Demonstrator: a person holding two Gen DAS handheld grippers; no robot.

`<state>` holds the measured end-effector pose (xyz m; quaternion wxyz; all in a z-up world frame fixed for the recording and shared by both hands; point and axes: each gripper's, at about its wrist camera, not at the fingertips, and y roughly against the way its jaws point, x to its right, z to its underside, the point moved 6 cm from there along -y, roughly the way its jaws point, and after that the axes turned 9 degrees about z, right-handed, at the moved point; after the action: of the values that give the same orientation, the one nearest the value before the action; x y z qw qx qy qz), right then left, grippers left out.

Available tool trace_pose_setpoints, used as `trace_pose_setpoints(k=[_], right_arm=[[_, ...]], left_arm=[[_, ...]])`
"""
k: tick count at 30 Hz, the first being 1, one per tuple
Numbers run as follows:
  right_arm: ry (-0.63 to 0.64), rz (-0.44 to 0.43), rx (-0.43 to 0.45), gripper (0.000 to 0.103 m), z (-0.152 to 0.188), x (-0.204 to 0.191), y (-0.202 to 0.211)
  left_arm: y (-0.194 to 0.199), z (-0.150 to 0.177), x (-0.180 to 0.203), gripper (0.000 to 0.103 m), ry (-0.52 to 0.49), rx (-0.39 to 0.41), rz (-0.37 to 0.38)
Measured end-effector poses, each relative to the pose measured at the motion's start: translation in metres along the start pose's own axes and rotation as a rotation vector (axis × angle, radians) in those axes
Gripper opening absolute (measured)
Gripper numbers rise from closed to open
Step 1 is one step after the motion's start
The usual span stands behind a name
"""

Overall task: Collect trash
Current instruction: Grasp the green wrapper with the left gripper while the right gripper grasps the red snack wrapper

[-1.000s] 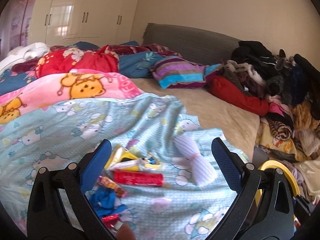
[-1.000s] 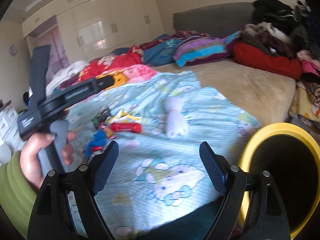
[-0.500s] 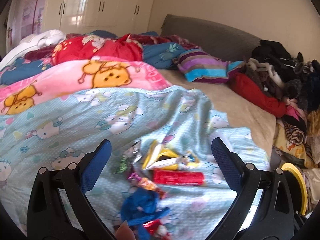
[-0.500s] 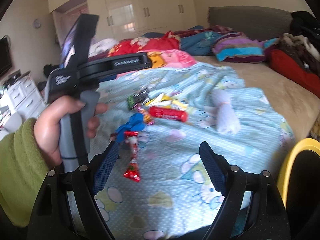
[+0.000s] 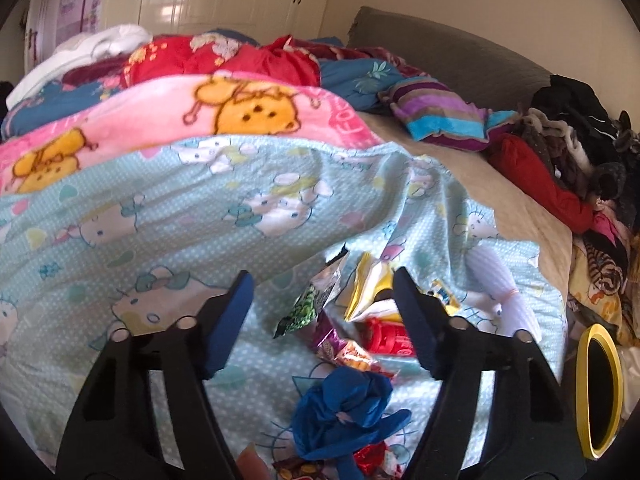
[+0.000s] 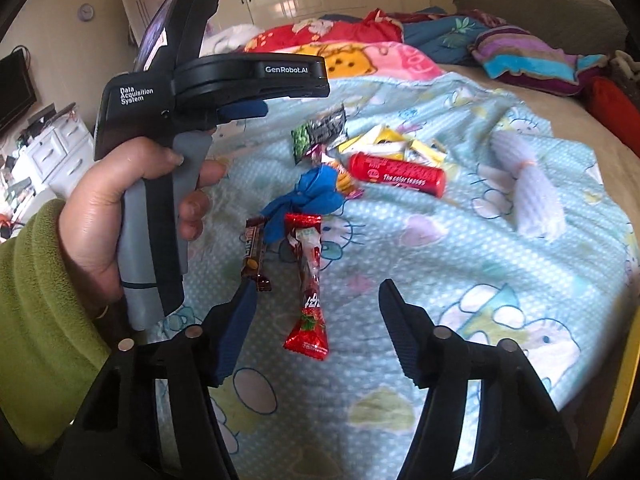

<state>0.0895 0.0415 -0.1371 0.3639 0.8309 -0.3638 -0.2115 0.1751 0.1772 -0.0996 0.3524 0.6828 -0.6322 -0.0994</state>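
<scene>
Bed with pale-blue cartoon-print quilt (image 6: 460, 264) holds a wrapper pile mid-sheet: left gripper (image 5: 324, 320) and right gripper (image 6: 316, 322) both closing on nothing yet, right nearest the long red crinkly foil snack packet (image 6: 308, 280), which is light, limp and slippery, so pinch across its flat middle.

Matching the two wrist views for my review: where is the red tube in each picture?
Left wrist: red tube low and right of centre, partly behind the left gripper's right finger.
Right wrist: red tube above centre, lying in full view on the blue cartoon blanket.
Shared landmark: the crumpled blue wad beside it.
</scene>
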Motion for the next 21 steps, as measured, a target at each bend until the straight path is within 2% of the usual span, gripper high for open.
trace_pose_setpoints(k=[3,5,7,9,16,21], right_arm=[[-0.008,-0.005,-0.027,0.051,0.002,-0.001,-0.011],[-0.014,-0.008,-0.048,0.045,0.006,-0.001,-0.019],[-0.016,-0.017,-0.067,0.029,0.009,-0.002,-0.023],[-0.009,-0.022,-0.086,0.019,0.016,-0.003,-0.027],[-0.031,0.002,-0.067,0.014,0.023,0.004,-0.018],[-0.091,0.024,-0.056,0.014,0.023,0.023,-0.009]], left_arm=[[-0.008,0.007,-0.006,0.049,0.021,-0.025,0.001],[-0.013,0.010,-0.007,0.047,0.033,-0.038,0.007],[-0.017,0.013,-0.011,0.047,0.049,-0.048,0.012],[-0.020,0.015,-0.014,0.045,0.070,-0.055,0.021],[-0.030,0.025,-0.021,0.018,0.112,-0.085,0.041],[-0.029,0.026,-0.021,0.012,0.120,-0.078,0.065]])
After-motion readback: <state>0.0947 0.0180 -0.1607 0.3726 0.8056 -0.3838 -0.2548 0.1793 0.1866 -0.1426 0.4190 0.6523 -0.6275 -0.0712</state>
